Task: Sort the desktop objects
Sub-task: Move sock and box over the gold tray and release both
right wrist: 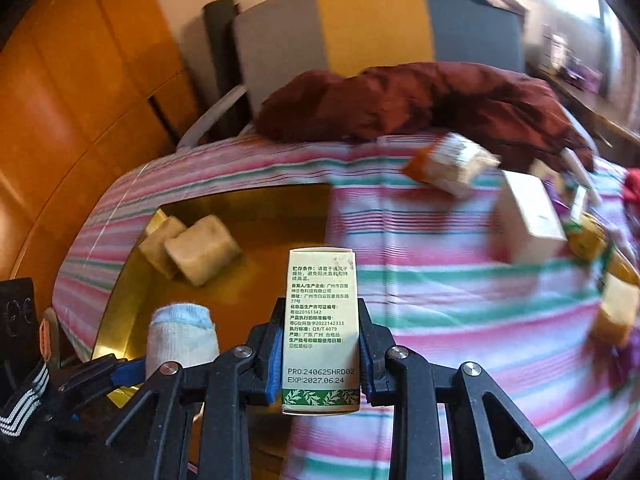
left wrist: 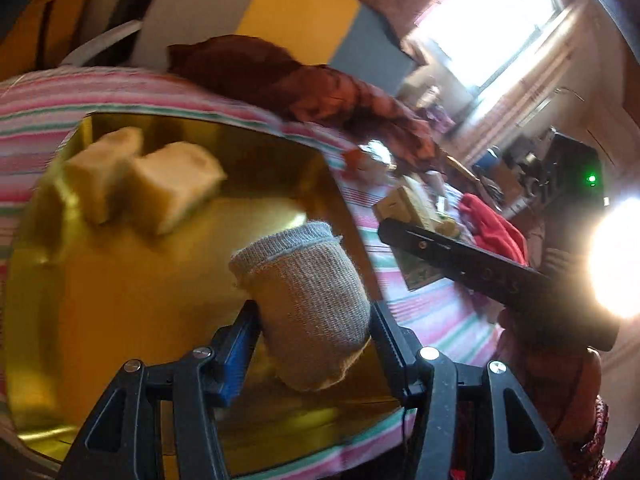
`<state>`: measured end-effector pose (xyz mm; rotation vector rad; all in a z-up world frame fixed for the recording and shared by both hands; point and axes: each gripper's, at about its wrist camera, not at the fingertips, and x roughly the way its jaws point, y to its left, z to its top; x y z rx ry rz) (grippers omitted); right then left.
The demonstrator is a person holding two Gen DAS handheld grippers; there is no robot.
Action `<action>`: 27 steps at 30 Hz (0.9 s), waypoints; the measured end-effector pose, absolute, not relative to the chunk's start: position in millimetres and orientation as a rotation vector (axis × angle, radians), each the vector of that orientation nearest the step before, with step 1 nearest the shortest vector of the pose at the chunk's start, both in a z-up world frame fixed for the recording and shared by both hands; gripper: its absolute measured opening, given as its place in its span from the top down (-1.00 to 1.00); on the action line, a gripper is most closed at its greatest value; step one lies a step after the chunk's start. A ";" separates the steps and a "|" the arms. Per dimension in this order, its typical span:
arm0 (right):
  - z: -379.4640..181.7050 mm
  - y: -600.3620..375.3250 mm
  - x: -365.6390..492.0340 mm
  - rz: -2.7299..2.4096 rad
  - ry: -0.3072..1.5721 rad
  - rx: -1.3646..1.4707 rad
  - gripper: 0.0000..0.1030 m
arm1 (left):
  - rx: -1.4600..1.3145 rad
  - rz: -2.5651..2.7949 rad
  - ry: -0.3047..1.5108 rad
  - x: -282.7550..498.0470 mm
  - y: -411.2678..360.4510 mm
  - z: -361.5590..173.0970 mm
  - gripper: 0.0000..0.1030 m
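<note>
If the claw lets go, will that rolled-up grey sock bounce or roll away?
The rolled grey knitted sock looks soft and light, so it would probably land without bouncing. Its rounded shape might roll slightly in the shiny gold tray, though the fuzzy knit should stop it.

Blurred boxes [right wrist: 528, 216] on striped cloth [right wrist: 440, 320]

Room: orange wood panelling [right wrist: 80, 92] to one side, a grey-and-yellow upholstered headboard [right wrist: 372, 24] behind a bed under a pink, green and white striped sheet [right wrist: 460, 320], a sunlit window [left wrist: 492, 20] with curtains, a cluttered far shelf.
</note>
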<state>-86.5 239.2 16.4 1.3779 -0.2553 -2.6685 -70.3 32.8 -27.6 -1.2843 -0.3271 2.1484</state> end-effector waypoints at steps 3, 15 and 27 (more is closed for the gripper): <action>12.6 219.3 -99.1 -2.629 -0.216 1.393 0.42 | -1.313 2.190 -0.341 -79.4 13.9 -33.6 -0.10; -26.0 190.4 -158.4 -2.546 -0.217 1.554 0.42 | -1.403 2.340 -0.233 -108.4 -24.1 -50.6 -0.10; -14.1 186.5 -182.5 -2.582 -0.405 1.422 -0.21 | -1.441 2.483 -0.278 -118.5 -41.6 -39.9 -0.29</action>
